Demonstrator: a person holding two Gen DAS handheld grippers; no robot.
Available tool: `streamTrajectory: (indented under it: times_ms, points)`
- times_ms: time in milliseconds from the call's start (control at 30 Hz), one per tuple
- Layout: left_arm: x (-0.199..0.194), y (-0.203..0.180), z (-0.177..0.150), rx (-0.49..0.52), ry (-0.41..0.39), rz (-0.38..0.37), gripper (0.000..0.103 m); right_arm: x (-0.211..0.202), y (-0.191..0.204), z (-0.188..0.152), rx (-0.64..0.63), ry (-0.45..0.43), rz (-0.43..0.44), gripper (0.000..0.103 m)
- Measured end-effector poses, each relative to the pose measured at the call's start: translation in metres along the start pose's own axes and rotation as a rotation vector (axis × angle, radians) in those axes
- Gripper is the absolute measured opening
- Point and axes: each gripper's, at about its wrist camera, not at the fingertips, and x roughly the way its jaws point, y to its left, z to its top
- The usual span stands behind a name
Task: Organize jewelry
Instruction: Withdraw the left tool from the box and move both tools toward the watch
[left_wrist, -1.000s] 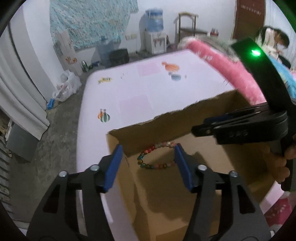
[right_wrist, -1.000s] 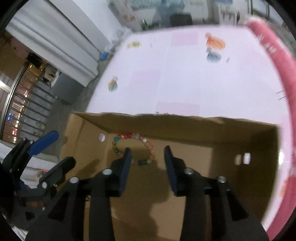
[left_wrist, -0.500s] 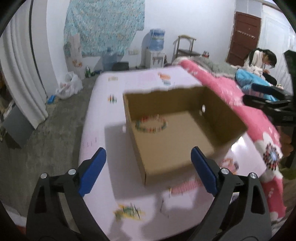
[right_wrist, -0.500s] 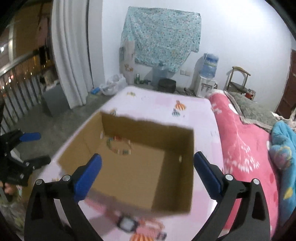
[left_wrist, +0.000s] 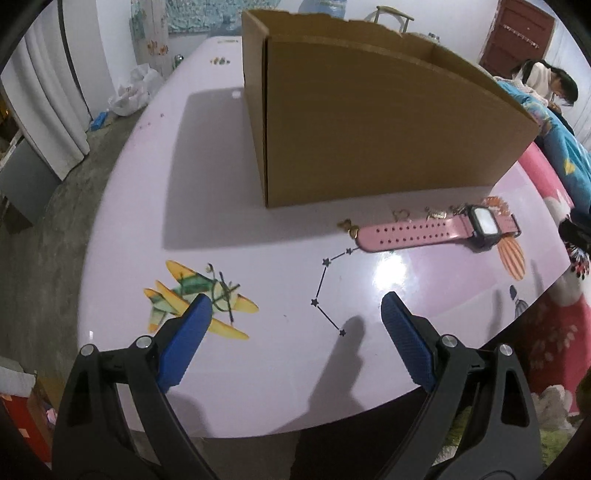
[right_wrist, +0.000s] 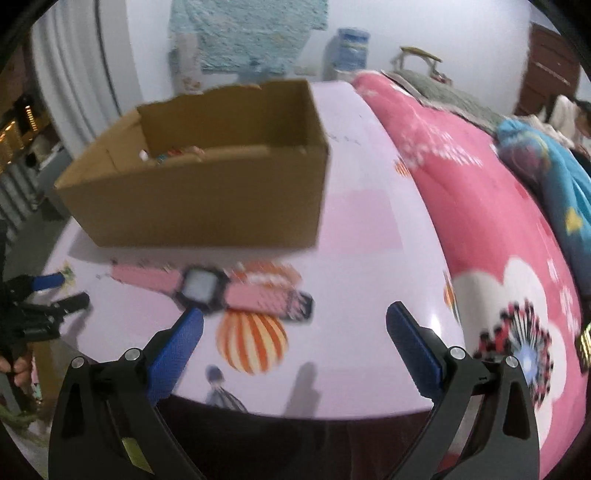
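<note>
Pink is what remains to us: in the left wrist view a pink watch (left_wrist: 436, 230) lies flat on the desk (left_wrist: 258, 369), just in front of the cardboard box (left_wrist: 369, 122). Between the strap and the box wall sit a few small gold pieces (left_wrist: 402, 213), too small to name surely, and a dark chain with star charms (left_wrist: 323, 286) trails from the strap's end toward us. Our left claw (left_wrist: 295, 314) stands wide open above the bare desk near that chain, gripping nothing.

In the right wrist view, blurred, we look over the box rim (right_wrist: 207, 155) and make out coloured beads (right_wrist: 177, 153) lying inside, so we judge one piece already put away. The watch (right_wrist: 207, 291) lies across a printed balloon, just beyond our right claw (right_wrist: 293, 321), whose jaws are spread wide with nothing between them.

We judge the task partly done: beads boxed; watch, chain and gold pieces still outside.
</note>
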Motion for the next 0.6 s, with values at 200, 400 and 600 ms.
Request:
streamTrajectory:
  times_ms: [200,400,600]
  points:
    - [0.008,-0.005,-0.002,0.056,-0.008,0.052,0.092,0.007,-0.004,-0.009,0.038,-0.001,-0.014,0.096]
    - [0.010,-0.009,-0.006,0.069,-0.034,0.052,0.095,0.008,0.001,-0.006,0.040,-0.023,-0.027,0.096]
    - [0.012,-0.011,-0.002,0.080,-0.011,0.059,0.095,0.009,0.001,-0.003,0.043,-0.058,-0.037,0.096]
